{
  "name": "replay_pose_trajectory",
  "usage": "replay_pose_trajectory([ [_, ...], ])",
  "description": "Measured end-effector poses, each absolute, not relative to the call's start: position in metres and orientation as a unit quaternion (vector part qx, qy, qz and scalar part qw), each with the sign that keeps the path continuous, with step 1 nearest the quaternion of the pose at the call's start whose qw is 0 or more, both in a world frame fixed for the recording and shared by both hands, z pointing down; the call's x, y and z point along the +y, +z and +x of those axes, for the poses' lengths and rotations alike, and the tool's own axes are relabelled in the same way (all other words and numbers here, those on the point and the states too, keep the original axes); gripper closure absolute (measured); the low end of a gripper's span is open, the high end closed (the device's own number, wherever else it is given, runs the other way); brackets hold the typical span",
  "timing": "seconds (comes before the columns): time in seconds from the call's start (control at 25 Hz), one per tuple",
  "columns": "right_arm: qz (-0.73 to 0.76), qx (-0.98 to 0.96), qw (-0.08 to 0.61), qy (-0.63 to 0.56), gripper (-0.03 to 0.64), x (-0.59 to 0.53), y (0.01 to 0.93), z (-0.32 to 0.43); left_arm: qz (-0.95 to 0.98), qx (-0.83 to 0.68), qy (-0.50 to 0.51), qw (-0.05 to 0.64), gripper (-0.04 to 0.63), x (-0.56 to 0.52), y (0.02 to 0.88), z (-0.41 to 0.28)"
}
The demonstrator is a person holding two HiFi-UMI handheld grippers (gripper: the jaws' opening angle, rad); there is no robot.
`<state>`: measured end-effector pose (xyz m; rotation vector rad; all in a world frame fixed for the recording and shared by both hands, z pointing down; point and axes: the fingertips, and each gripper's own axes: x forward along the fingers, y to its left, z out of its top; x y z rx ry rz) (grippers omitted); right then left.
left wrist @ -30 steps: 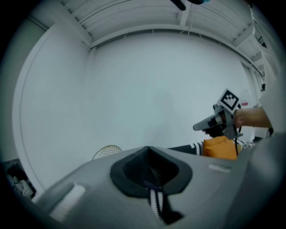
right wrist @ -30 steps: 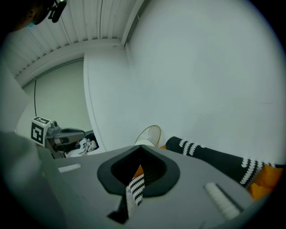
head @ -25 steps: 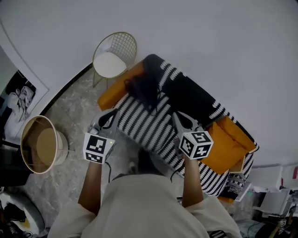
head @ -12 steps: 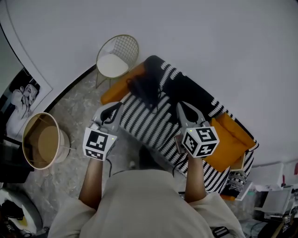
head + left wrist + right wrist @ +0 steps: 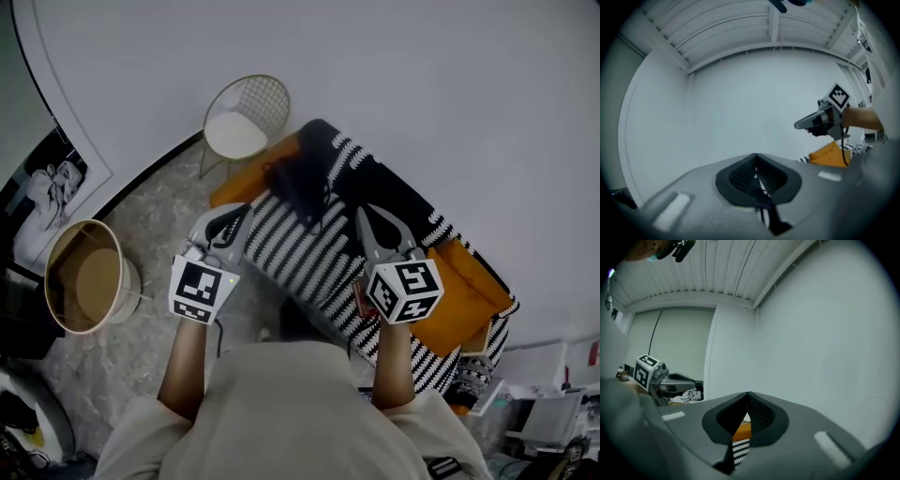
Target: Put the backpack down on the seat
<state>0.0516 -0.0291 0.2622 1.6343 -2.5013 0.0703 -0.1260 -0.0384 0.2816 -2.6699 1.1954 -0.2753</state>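
In the head view a black backpack lies on the sofa seat, which is covered by a black-and-white striped blanket. Both grippers are held up in front of the sofa, apart from the backpack. My left gripper hovers by the sofa's left front edge with its jaws shut and nothing in them. Over the blanket to the right, my right gripper is also shut and empty. In the left gripper view the jaw tips meet against a bare wall. The right gripper view shows its tips pressed together too.
A gold wire chair with a white pad stands left of the sofa. A round drum-shaped lampshade and a leaning framed picture are at the far left. Orange cushions lie on the sofa's right end, with clutter beyond.
Both grippers have risen a little toward the camera and stayed shut. The backpack has not moved on the sofa.
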Motion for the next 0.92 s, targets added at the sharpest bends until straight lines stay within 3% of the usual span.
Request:
replay_pose_trajectory([
  [0.92,0.541,-0.835,0.093,0.034,0.611,-0.034,0.286,0.047,-0.906,0.395,-0.116,0.101,0.592,-0.045,0.298,-0.12],
])
